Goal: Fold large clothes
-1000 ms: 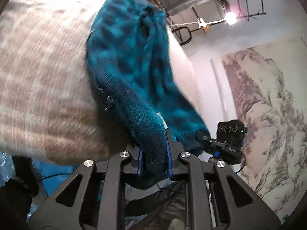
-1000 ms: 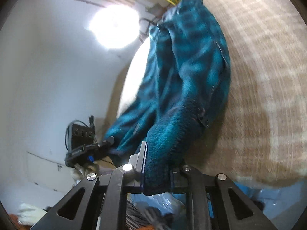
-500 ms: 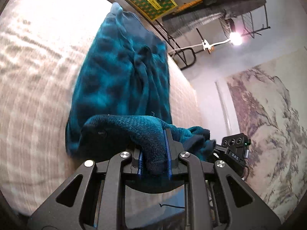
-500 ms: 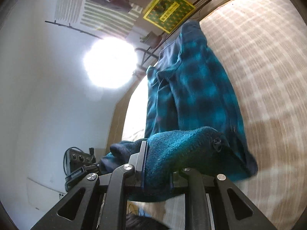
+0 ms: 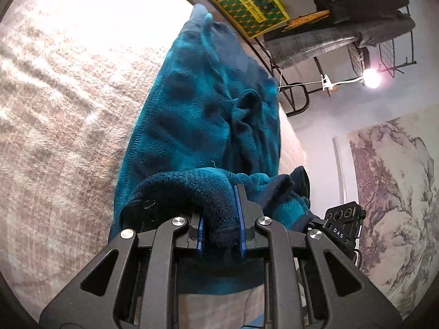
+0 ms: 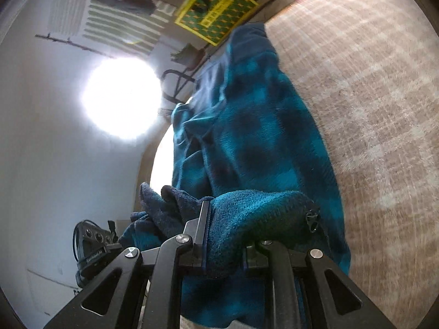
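Note:
A teal and dark blue checked fleece garment (image 5: 197,115) lies lengthwise on a beige plaid bed cover (image 5: 55,109). My left gripper (image 5: 221,219) is shut on a thick roll of its near edge, held above the part lying flat. In the right wrist view the same fleece garment (image 6: 247,142) stretches away over the plaid bed cover (image 6: 370,96), and my right gripper (image 6: 225,235) is shut on the other near corner, beside a dark zip pull (image 6: 311,219). The right gripper's right finger is hidden under the cloth. Each view shows the other gripper's camera block low down.
A yellow-and-green box (image 5: 249,2) sits past the bed's far end, beside a metal rack with hanging clothes (image 5: 343,27). A bright lamp (image 5: 371,78) shines there. A landscape wall hanging (image 5: 397,192) covers the wall on one side. The bed's edge runs close beside the garment.
Both grippers have carried the near edge forward over the garment, which now lies doubled under them. The bed's front edge has dropped out of view and more of the far room shows.

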The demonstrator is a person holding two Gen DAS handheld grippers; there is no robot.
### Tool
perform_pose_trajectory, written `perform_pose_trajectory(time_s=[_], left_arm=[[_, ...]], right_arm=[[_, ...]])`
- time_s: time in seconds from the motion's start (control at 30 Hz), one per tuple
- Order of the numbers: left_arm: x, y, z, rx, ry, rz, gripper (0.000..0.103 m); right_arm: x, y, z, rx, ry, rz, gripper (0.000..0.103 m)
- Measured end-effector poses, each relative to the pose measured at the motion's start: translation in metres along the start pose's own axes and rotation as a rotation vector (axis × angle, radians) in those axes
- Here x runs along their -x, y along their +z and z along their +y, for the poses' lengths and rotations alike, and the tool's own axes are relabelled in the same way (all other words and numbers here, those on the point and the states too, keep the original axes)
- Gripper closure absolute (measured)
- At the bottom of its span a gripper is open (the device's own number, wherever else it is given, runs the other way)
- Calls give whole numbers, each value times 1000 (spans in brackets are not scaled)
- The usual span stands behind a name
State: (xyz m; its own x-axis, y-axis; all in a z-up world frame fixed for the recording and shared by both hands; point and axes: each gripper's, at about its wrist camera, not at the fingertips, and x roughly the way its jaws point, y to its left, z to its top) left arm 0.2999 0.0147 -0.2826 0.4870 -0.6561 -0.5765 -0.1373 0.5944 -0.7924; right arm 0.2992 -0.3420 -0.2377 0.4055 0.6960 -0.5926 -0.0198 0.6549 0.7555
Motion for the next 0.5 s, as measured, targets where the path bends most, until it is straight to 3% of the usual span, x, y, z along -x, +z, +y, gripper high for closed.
perform_pose_trajectory(time_s=[0.2,0.33,0.43,0.5], left_arm=[[-9,7,4,10,10,13,85],[-8,10,0,16,1,22,76],[-2,16,2,64,-55,26,67],[5,17,3,81,-89,17,57]], right_arm=[[-4,7,-3,6,20,6,82],[3,11,-5,-22,66,8,75],[13,14,-6,-42,107,-3,73],[18,14,-6,-50,135,-10,64]])
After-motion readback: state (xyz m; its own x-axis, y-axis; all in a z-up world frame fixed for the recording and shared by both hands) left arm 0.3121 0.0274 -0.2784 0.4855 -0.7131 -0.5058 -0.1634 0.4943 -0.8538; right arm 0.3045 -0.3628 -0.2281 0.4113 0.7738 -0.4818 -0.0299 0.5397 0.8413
